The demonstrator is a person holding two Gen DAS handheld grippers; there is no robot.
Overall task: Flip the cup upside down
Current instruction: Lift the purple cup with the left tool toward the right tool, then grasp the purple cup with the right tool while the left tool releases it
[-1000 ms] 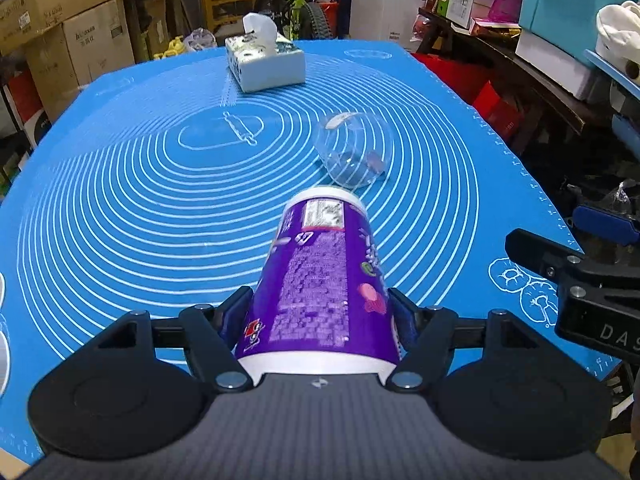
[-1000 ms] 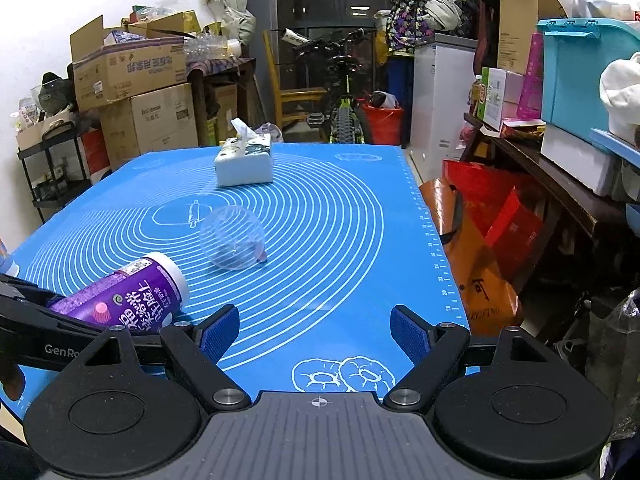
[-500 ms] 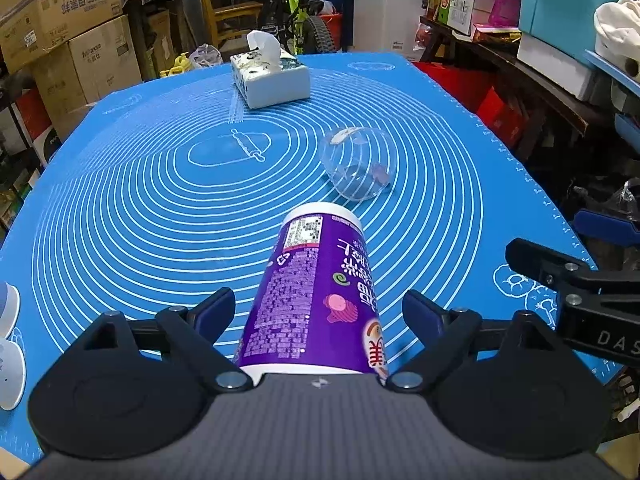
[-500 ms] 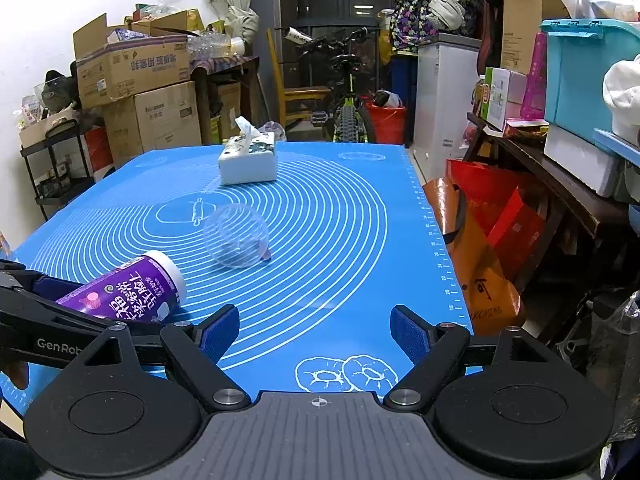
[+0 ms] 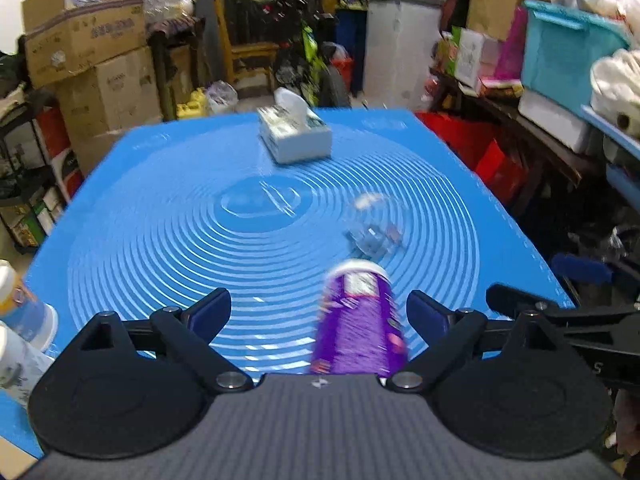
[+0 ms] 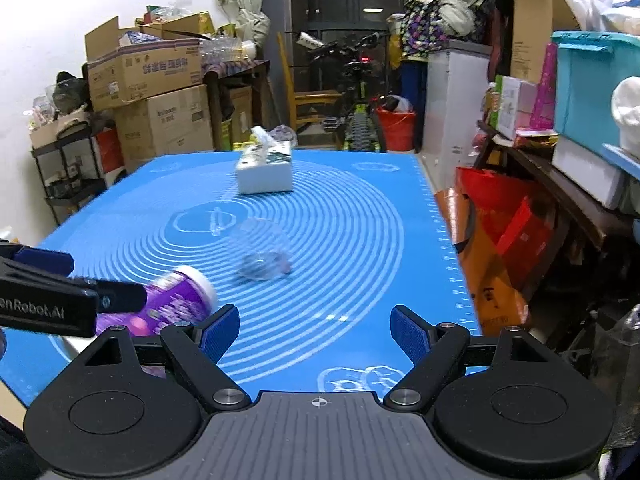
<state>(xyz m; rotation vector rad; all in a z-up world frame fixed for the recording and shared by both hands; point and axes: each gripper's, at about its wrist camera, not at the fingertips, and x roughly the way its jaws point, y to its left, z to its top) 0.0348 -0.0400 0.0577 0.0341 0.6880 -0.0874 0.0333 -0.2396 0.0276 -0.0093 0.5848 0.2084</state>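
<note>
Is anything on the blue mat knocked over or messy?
Yes. The purple cup lies on its side on the blue mat, and the clear cup beyond it looks tipped over too. Nothing looks spilled.

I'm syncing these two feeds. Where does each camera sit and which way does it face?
Left wrist: on the left claw, facing along the blue mat; its open fingers flank the purple cup; the right claw shows at right.
Right wrist: on the right claw, facing likewise; the left claw enters at left.
Shared: cup, clear bowl, tissue box.
</note>
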